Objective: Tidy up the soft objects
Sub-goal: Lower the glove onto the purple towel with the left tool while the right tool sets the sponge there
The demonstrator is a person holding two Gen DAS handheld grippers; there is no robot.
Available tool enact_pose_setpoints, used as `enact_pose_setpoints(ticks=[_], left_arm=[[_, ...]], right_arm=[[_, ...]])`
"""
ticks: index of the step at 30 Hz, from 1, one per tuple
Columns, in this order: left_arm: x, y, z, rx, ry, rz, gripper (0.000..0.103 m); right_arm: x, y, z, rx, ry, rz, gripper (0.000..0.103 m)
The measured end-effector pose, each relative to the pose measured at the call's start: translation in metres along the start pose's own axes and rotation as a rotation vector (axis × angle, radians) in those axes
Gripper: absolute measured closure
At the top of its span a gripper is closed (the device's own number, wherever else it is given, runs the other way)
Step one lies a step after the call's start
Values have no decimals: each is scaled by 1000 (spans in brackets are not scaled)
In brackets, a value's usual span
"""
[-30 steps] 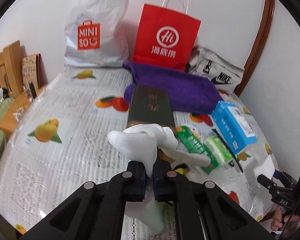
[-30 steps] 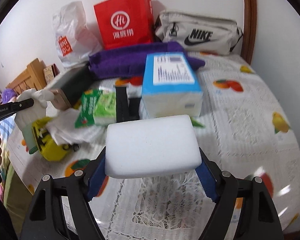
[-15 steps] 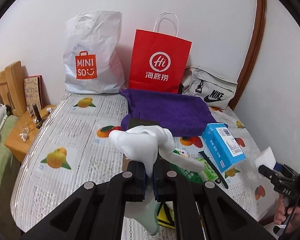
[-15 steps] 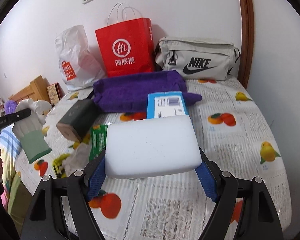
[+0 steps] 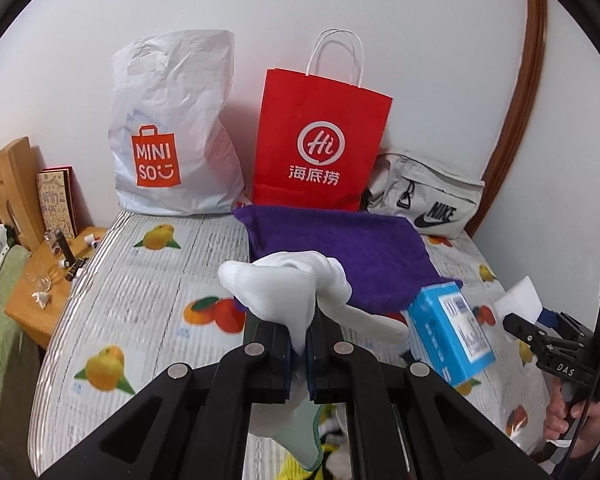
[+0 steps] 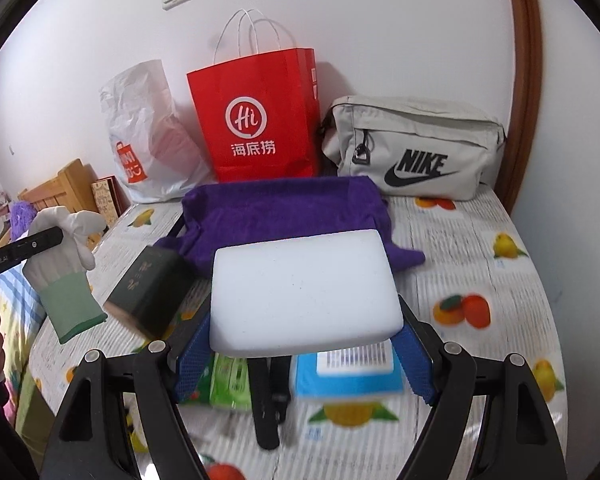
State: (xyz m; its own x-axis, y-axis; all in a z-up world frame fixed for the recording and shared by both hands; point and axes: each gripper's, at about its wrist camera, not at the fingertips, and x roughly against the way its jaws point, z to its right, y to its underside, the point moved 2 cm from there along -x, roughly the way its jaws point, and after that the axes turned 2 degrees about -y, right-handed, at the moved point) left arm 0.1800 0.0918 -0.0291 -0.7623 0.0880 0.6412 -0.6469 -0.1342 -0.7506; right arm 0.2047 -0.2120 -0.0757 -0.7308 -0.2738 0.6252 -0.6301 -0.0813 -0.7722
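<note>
My left gripper is shut on a white glove with a green cuff and holds it above the table; the glove also shows in the right wrist view. My right gripper is shut on a white sponge block, held above the table; the sponge also shows at the right of the left wrist view. A purple towel lies at the back of the table, in front of the bags; it also shows in the left wrist view.
A red paper bag, a white Miniso bag and a grey Nike bag stand against the wall. A blue box, a dark box, green packets and a black strap lie on the fruit-print tablecloth.
Both grippers have risen and tilted up, each with its object still held. The table items now sit lower in both views and the wall switch shows.
</note>
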Motion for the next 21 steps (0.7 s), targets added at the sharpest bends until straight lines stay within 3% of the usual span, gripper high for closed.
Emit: enact_pose_setpoints(ticks=[21], left_arm=[[-102,-66,3,12,28,-41,97]], right_arm=[[-145,-72,28,7,-6,-142,22]])
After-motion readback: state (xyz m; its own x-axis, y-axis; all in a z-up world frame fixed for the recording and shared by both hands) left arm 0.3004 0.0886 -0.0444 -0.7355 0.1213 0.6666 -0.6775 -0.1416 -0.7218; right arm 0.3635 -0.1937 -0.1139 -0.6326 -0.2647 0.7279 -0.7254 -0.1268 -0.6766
